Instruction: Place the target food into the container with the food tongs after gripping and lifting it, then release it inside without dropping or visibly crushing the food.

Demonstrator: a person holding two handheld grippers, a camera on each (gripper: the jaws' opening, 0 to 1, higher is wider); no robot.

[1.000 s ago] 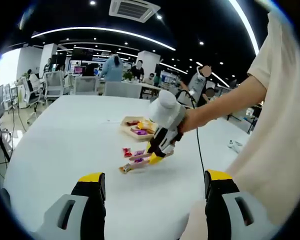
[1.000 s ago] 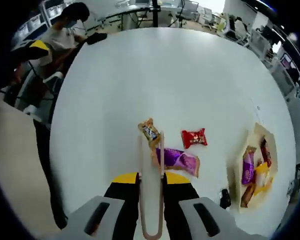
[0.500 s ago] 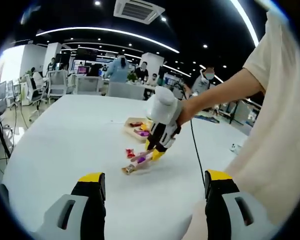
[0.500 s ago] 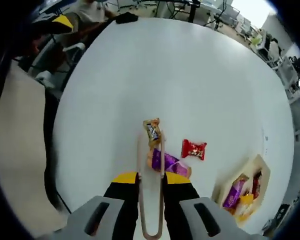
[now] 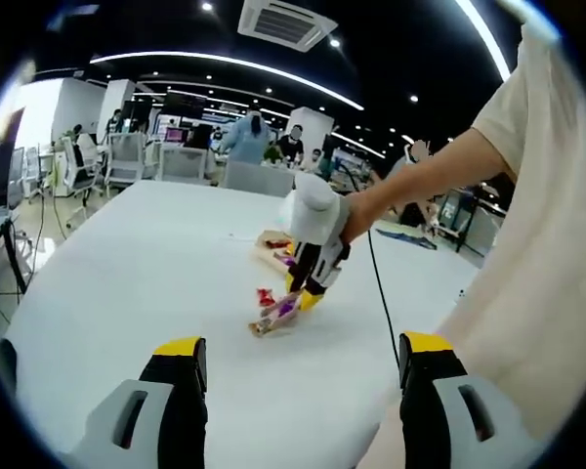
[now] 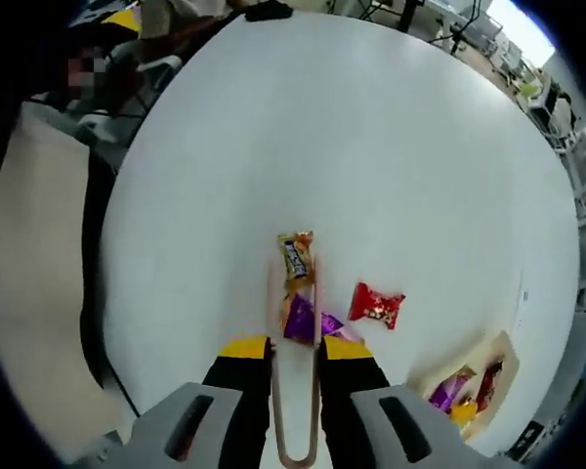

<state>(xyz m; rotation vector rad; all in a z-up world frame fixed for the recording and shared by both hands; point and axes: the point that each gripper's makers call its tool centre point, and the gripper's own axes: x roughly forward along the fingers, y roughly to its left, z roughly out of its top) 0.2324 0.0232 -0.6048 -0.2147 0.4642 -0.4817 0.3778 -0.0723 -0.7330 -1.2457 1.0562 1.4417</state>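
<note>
My right gripper [image 6: 295, 348] is shut on tan food tongs [image 6: 316, 391], whose two arms run forward from its jaws. The tong tips sit at the near end of a brown-and-orange snack bar [image 6: 295, 256] lying on the white table [image 6: 371, 147]; I cannot tell whether they pinch it. A purple packet [image 6: 300, 319] lies between the tong arms, and a red packet [image 6: 376, 305] lies just to the right. The wooden container [image 6: 490, 354] with several packets is at the lower right. My left gripper [image 5: 303, 354] is open and holds nothing; it looks at the right gripper [image 5: 313, 276] and the tongs [image 5: 276, 318].
A person's arm [image 5: 420, 181] and pale shirt [image 5: 537, 254] fill the right side of the left gripper view. Chairs [image 5: 190, 164] and several people stand beyond the table's far edge. Bare tabletop [image 5: 127, 264] spreads left of the packets.
The right gripper's camera has shifted, so the container now sits lower right and smaller. The tongs have stayed over the snack bar and the purple packet. The left gripper has stayed open.
</note>
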